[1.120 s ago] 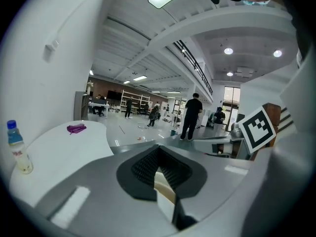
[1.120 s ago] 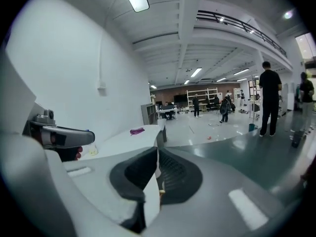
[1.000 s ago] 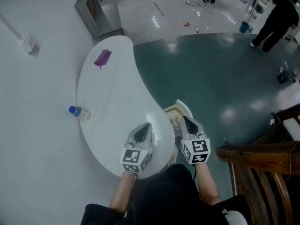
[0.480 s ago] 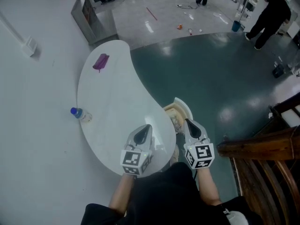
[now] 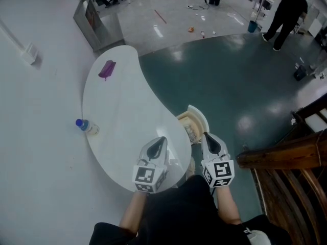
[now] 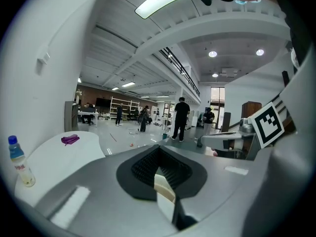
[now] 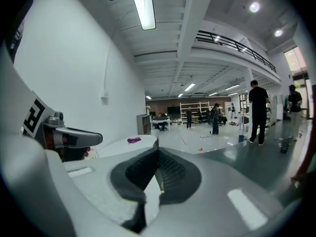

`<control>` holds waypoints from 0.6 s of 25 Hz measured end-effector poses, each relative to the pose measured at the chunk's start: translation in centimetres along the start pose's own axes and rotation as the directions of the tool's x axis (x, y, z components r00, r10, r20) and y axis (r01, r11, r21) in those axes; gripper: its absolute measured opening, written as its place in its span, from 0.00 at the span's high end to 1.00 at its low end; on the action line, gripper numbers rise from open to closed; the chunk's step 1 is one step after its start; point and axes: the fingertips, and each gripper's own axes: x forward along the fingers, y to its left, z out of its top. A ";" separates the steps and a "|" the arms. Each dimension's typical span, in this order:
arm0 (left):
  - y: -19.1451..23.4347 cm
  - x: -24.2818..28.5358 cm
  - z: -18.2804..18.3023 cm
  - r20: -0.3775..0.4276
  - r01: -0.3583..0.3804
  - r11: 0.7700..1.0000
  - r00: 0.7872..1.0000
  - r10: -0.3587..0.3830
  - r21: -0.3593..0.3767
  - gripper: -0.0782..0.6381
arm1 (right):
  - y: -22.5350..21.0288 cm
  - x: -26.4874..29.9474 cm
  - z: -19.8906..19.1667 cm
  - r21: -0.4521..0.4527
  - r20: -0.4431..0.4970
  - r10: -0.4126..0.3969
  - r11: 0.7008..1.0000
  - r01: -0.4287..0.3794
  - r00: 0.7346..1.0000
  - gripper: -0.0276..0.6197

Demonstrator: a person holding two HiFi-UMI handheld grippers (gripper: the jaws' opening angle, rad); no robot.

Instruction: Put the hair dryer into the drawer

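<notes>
Change slight: purple plastic hair dryer [image 5: 107, 69] staying at eleven o'clock on white curved worktop [image 5: 122, 111], unstowed; left hand-held gripper [image 5: 159, 141], right hand-held gripper [image 5: 206, 136] clenched empty near six o'clock.

White curved table [image 5: 127, 106]: purple hair dryer [image 5: 106, 69] at far end, blue-capped bottle [image 5: 87, 127] at left edge

The surface [image 5: 127, 111] is glossy white, and the hair dryer [image 5: 106, 69] is purple. The bottle [image 5: 87, 127] is clear with a blue cap. The left gripper [image 5: 160, 139] and right gripper [image 5: 205, 135] are silver-grey, their cubes patterned in black-and-white squares. The floor [image 5: 230, 75] is dark teal.
</notes>
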 end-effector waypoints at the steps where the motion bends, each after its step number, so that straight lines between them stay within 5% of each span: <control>1: 0.1 0.0 0.0 0.001 -0.001 1.000 1.000 0.001 0.000 0.88 | 0.0 0.1 0.0 0.000 -0.001 0.002 1.000 -0.002 1.000 0.95; 15: 0.5 0.2 0.1 -0.001 -0.015 1.000 1.000 0.015 -0.007 0.88 | 0.3 0.8 -0.7 0.013 -0.027 0.033 0.999 -0.033 0.999 0.95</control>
